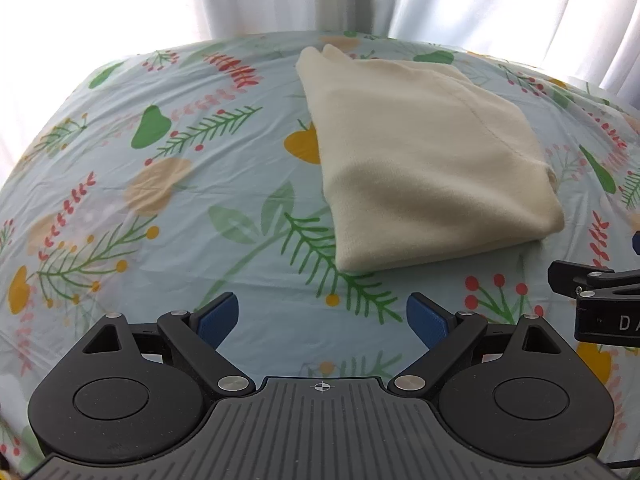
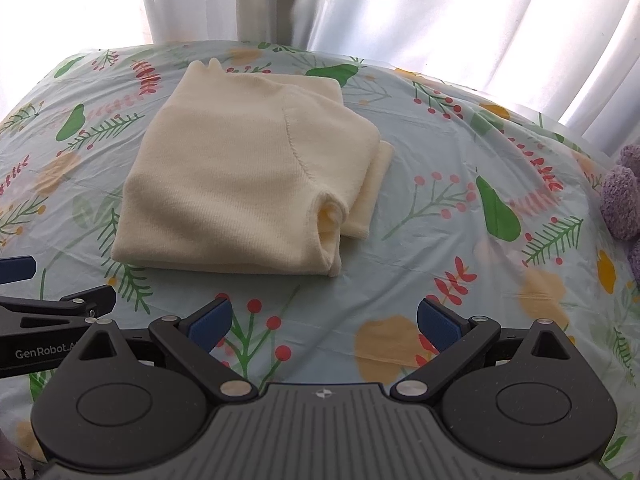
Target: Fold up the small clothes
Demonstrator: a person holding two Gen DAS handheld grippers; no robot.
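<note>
Knitwear, a cream garment [image 1: 420, 160], lay folded into a compact rectangle on the floral tabletop [image 1: 160, 200], apparently finished and left to rest. Both the left gripper [image 1: 322, 314] and the right gripper [image 2: 324, 320] hovered just short of it, jaws spread wide, holding and touching nothing.

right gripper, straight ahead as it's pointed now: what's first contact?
Likely the floral sheet just ahead, since the open right gripper seems tilted down; level, it would meet the near edge of the folded cream garment. Depth is unclear.
</note>
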